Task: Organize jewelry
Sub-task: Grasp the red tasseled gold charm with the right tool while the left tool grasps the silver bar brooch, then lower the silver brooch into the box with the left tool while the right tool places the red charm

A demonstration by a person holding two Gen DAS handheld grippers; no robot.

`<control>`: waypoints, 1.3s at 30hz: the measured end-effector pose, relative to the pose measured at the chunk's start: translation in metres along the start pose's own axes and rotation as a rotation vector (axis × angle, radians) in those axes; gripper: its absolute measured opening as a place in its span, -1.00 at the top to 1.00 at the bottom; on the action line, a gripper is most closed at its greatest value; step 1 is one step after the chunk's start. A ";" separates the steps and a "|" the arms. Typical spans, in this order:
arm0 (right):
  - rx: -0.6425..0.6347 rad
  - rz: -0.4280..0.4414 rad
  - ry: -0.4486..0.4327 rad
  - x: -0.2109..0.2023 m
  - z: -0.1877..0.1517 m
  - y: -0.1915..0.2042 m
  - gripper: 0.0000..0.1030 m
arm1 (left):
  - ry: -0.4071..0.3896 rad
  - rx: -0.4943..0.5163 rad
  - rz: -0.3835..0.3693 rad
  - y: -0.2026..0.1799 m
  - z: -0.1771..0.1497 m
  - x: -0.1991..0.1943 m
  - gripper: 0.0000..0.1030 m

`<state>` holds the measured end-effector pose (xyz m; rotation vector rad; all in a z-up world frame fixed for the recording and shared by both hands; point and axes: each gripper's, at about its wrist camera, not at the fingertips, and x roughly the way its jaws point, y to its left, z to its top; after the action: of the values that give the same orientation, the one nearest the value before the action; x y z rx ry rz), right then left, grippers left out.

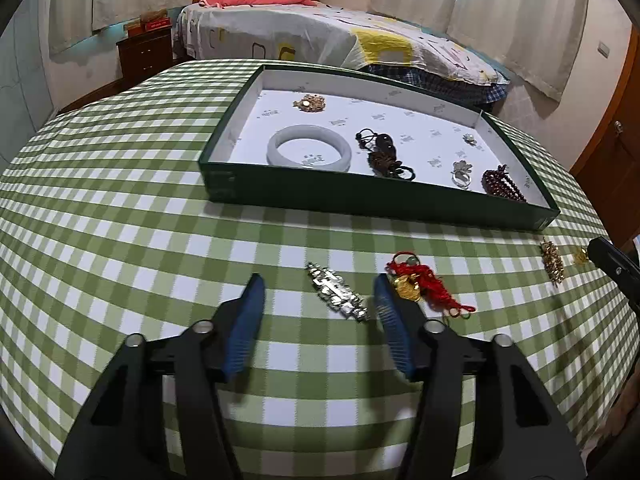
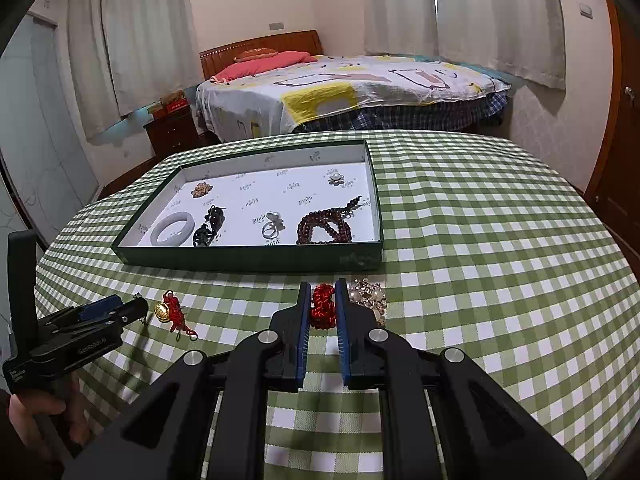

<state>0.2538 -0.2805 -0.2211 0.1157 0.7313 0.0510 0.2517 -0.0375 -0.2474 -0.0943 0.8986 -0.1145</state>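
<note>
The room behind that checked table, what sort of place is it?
Most likely a home bedroom. A made bed with a pink pillow stands behind the table, a dark wooden nightstand sits beside it, and pale curtains hang along the walls.

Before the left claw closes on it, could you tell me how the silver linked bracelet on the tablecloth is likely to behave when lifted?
The silver linked bracelet is made of many small links, so it will probably hang limp from a pinch. Its shiny metal may slip on the pads. It lies flat on the checked tablecloth, so it is unlikely to roll.
</note>
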 end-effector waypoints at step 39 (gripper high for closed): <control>-0.010 0.001 0.005 0.004 -0.004 0.004 0.75 | -0.030 0.019 -0.092 0.004 0.000 -0.009 0.72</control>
<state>0.2538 -0.2756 -0.2261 0.1066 0.7356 0.0563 0.2466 -0.0323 -0.2409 -0.1196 0.8632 -0.2072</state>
